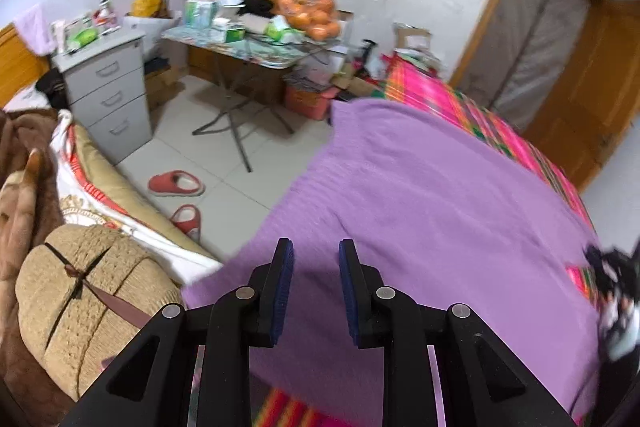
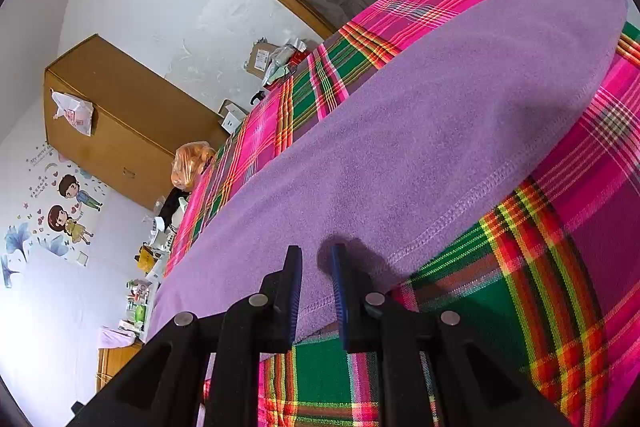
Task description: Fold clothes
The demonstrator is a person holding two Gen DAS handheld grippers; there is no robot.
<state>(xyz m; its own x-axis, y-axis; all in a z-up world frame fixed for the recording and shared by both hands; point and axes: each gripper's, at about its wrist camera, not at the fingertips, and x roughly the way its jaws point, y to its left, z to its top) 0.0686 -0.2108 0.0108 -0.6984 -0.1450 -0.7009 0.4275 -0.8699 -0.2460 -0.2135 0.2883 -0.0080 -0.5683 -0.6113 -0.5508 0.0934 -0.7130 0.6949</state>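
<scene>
A purple fleece garment [image 1: 420, 195] lies spread flat on a bed with a pink and green plaid sheet [image 1: 460, 99]. My left gripper [image 1: 316, 247] hangs over the garment's near left part, its jaws apart, with only shadowed cloth showing through the gap. In the right wrist view the same garment [image 2: 400, 147] runs across the plaid sheet [image 2: 540, 287]. My right gripper [image 2: 316, 251] sits low over the stitched hem near a corner. Its jaws stand a narrow gap apart and the flat hem shows between them. Whether the tips touch the cloth is unclear.
Left of the bed is tiled floor with two red slippers [image 1: 176, 183], a grey drawer cabinet [image 1: 108, 95] and a cluttered folding table [image 1: 248, 43]. A woven straw pillow [image 1: 92, 307] lies on a second bed. A blurred dark thing [image 1: 616, 299] shows at the right edge.
</scene>
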